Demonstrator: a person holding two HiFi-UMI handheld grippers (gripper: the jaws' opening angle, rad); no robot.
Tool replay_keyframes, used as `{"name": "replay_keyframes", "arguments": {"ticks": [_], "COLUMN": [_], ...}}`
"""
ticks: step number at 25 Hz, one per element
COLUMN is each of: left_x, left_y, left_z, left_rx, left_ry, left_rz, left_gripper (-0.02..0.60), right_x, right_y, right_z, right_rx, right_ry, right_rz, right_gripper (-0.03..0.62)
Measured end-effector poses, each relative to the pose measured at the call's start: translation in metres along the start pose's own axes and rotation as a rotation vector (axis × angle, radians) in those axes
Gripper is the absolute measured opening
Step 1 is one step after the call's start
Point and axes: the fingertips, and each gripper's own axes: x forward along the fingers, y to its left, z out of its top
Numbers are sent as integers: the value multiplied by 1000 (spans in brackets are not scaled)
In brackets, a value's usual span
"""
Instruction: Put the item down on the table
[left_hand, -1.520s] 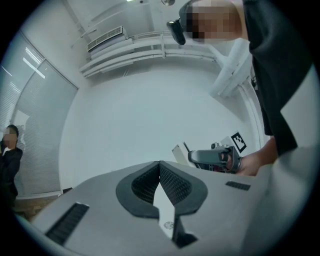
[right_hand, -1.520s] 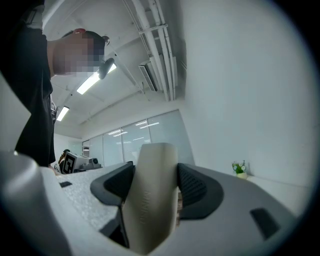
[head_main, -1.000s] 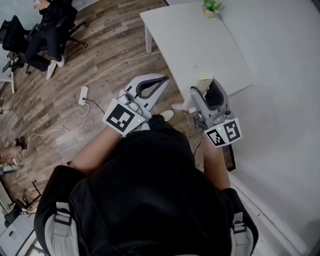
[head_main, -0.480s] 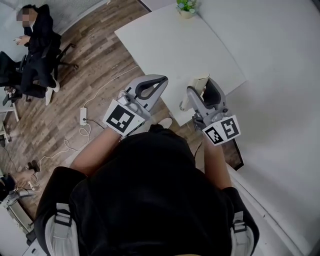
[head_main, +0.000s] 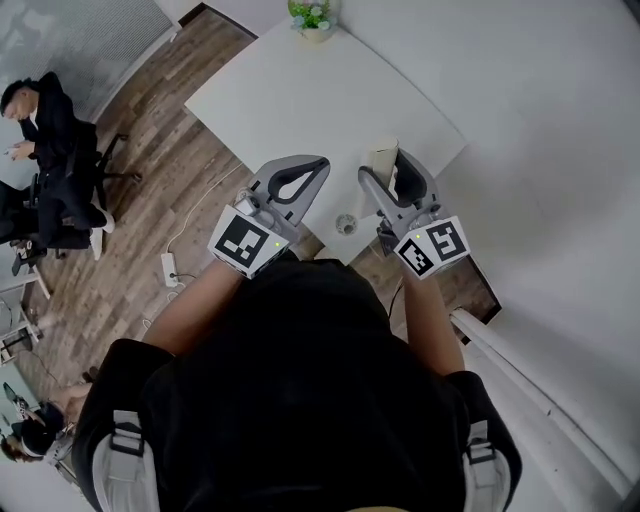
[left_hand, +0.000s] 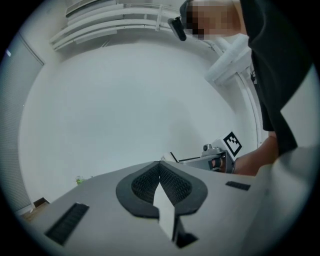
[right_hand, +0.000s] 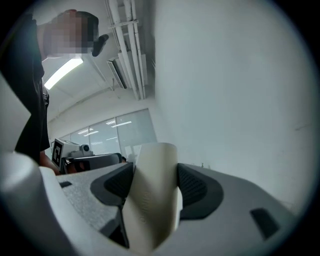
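Observation:
The item is a cream, ribbed, tube-shaped thing (head_main: 381, 157), and my right gripper (head_main: 389, 168) is shut on it. In the right gripper view the item (right_hand: 151, 200) stands upright between the two dark pads and fills the gap. It hangs above the near corner of the white table (head_main: 290, 95). My left gripper (head_main: 312, 166) is beside it on the left, also over the table's near edge. Its jaws are shut with nothing between them, as the left gripper view (left_hand: 160, 184) shows. The right gripper (left_hand: 218, 155) shows in that view too.
A small potted plant (head_main: 312, 17) stands at the table's far edge. A white wall (head_main: 540, 150) runs along the right. On the wooden floor at the left sit a person on an office chair (head_main: 45, 160) and a power strip with cable (head_main: 168, 269).
The person has stepped toward the table. Both grippers, earlier above the floor short of the table's corner, are now over its near corner. The right gripper's hold on the item is unchanged.

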Motion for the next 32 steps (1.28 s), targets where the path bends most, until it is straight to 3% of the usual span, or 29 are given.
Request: {"name": "replay_keyframes", "arguments": {"ticks": [9, 15, 19, 26, 32], "left_x": [56, 99, 128, 168, 193], "left_y": [25, 39, 45, 39, 30], "left_z": [-18, -35, -51, -91, -113], "left_rx": [-20, -37, -66, -46, -73], "left_ry": [16, 7, 21, 56, 67], "left_rz": [-135, -331, -424, -529, -572], "left_gripper": [-6, -6, -6, -6, -6], "right_x": [5, 14, 11, 2, -3], "right_y": [-57, -111, -140, -190, -219], "right_z": [-20, -57, -79, -120, -163], "right_rx": [34, 72, 109, 157, 191], "right_ry": [58, 148, 185, 272, 352], "right_rz": [-160, -353, -446, -579, -633], "right_gripper": [282, 282, 282, 281, 281]}}
